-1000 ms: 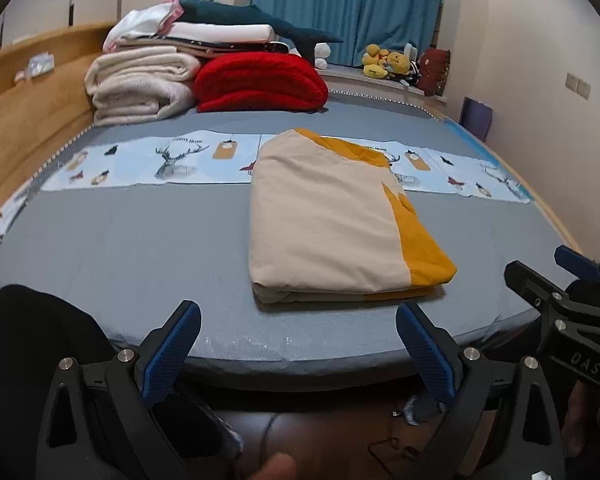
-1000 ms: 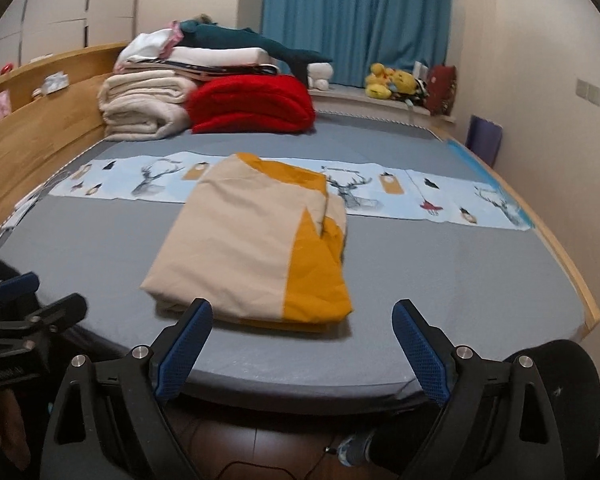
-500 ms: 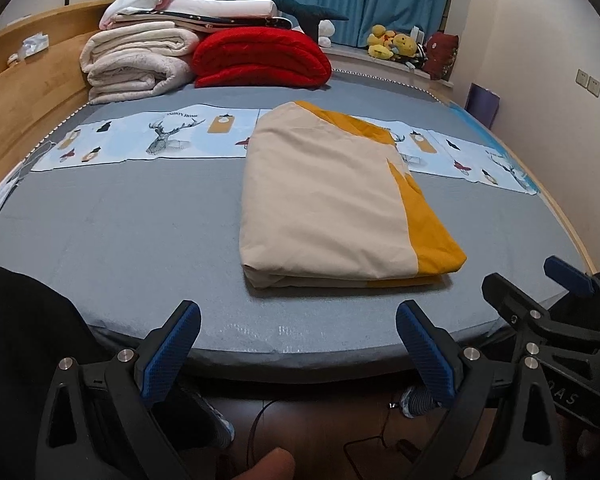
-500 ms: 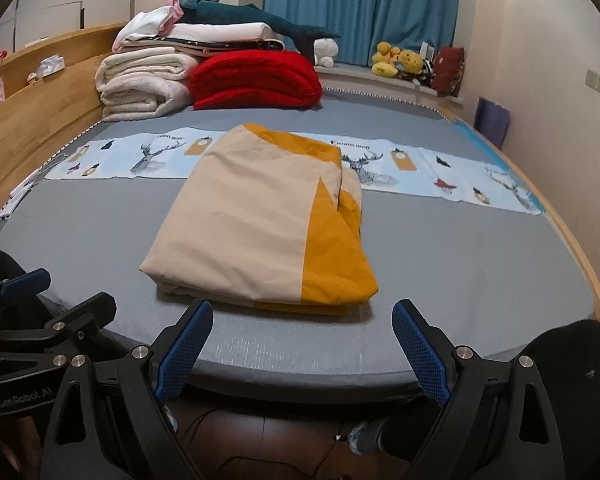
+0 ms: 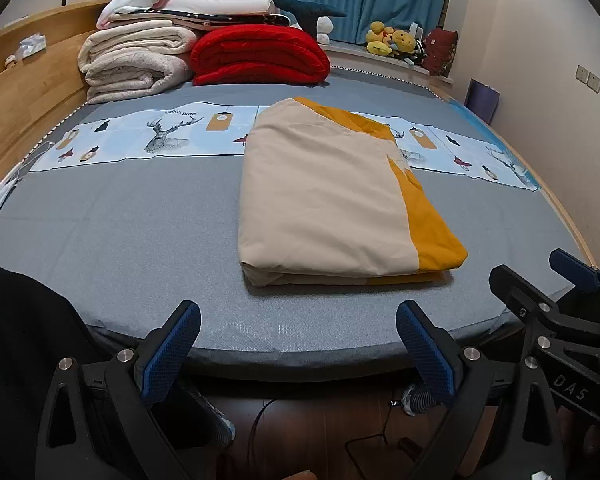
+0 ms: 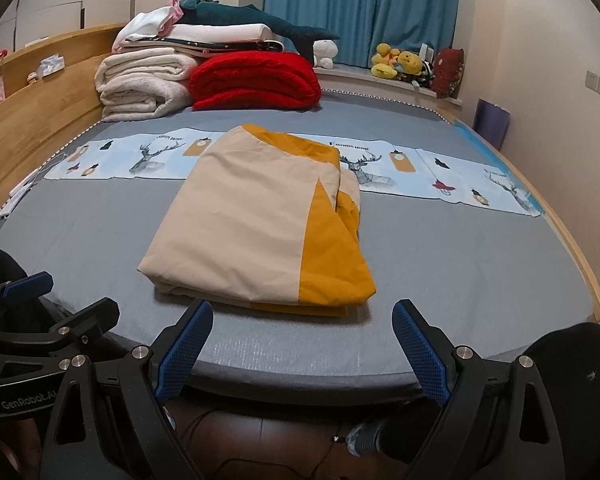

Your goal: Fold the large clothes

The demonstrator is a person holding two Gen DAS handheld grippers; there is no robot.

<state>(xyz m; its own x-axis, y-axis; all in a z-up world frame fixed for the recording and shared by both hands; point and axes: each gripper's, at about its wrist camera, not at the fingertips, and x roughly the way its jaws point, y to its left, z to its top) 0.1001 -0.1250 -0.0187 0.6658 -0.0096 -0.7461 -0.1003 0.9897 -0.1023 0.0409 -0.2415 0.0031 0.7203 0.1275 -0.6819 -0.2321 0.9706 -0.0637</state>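
A beige and mustard-yellow cloth lies folded into a thick rectangle on the grey bed, its near edge close to the bed's front edge. My left gripper hangs open over the bed's front edge, just short of the cloth, holding nothing. My right gripper is open too, at the same edge, in front of the cloth's yellow corner. Each gripper shows at the side of the other's view: the right gripper and the left gripper.
Folded white blankets and a red quilt are stacked at the bed's far end. A printed strip crosses the bed behind the cloth. A wooden headboard runs along the left. Plush toys sit on the sill. Wooden floor lies below.
Both grippers have risen and tilted a little, so the bed and folded cloth sit lower and nearer in view. The cloth has not moved. Both stay open.
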